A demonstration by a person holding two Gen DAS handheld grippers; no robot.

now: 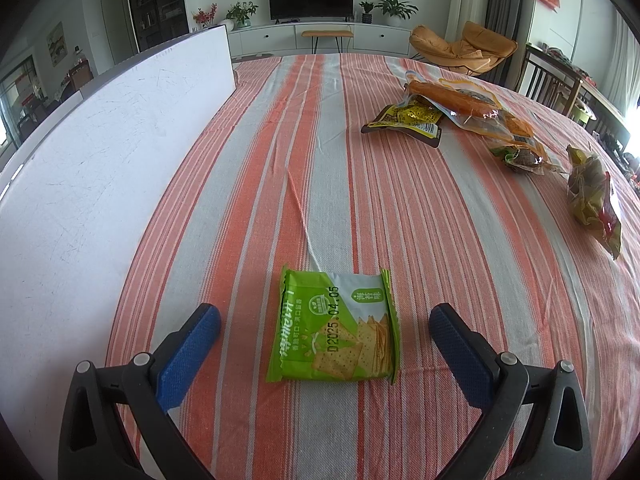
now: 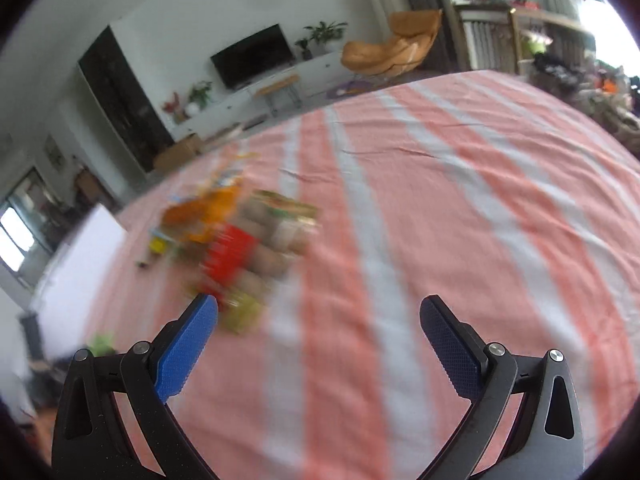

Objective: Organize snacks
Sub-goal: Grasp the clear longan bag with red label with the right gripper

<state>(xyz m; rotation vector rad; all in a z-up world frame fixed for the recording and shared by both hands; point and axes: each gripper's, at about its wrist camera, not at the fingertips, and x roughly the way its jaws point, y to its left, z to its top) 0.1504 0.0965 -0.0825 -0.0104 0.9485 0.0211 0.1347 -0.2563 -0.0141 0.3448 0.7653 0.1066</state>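
Note:
A green cracker packet [image 1: 336, 328] lies flat on the striped tablecloth [image 1: 280, 160], between the fingers of my open left gripper [image 1: 325, 317], which is not touching it. Further right lie a yellow-black snack bag [image 1: 404, 120], a clear bag with a long orange snack [image 1: 464, 102], a small clear packet [image 1: 520, 156] and a yellow-red bag [image 1: 596, 204]. In the blurred right wrist view, my right gripper [image 2: 319, 310] is open and empty above the cloth [image 2: 440, 220]. A pile of snack packets [image 2: 240, 240] lies ahead of its left finger [image 2: 188, 344].
A large white board [image 1: 100, 160] stands along the table's left side; it also shows in the right wrist view [image 2: 80, 264]. Beyond the table are a TV unit [image 1: 312, 32], an orange lounge chair [image 1: 460, 48] and dark chairs [image 1: 552, 80] at the right.

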